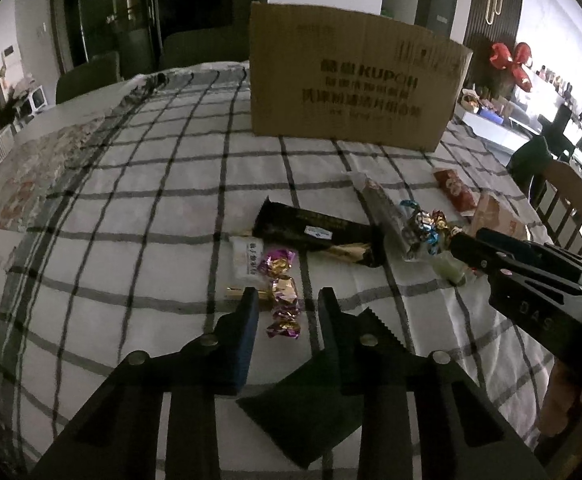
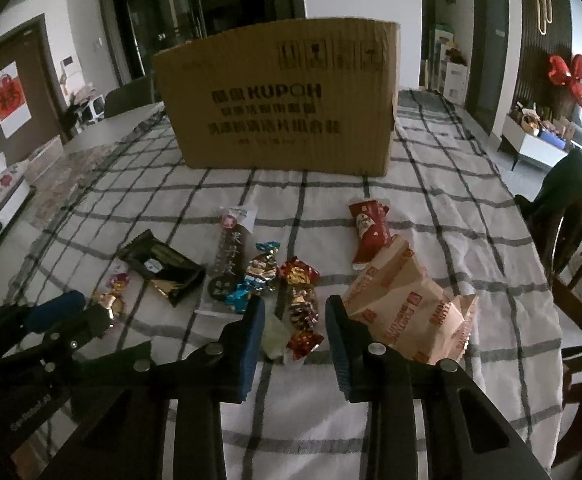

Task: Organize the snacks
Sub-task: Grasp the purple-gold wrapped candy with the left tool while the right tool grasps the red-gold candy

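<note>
Tongs, two: left tongs (image 1: 289,300) and right tongs (image 2: 295,308) both apart, straddling candies; one box (image 2: 279,100).

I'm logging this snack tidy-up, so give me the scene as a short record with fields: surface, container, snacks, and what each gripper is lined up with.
surface: checked tablecloth
container: cardboard box, at the far end of the cloth
snacks: black packet, red packet, tan bag, foil candies
left gripper: open, astride purple-gold candy
right gripper: open, astride red-gold candy

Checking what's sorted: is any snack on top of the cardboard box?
No, the cardboard box top is bare; the snacks lie on the checked tablecloth.
</note>
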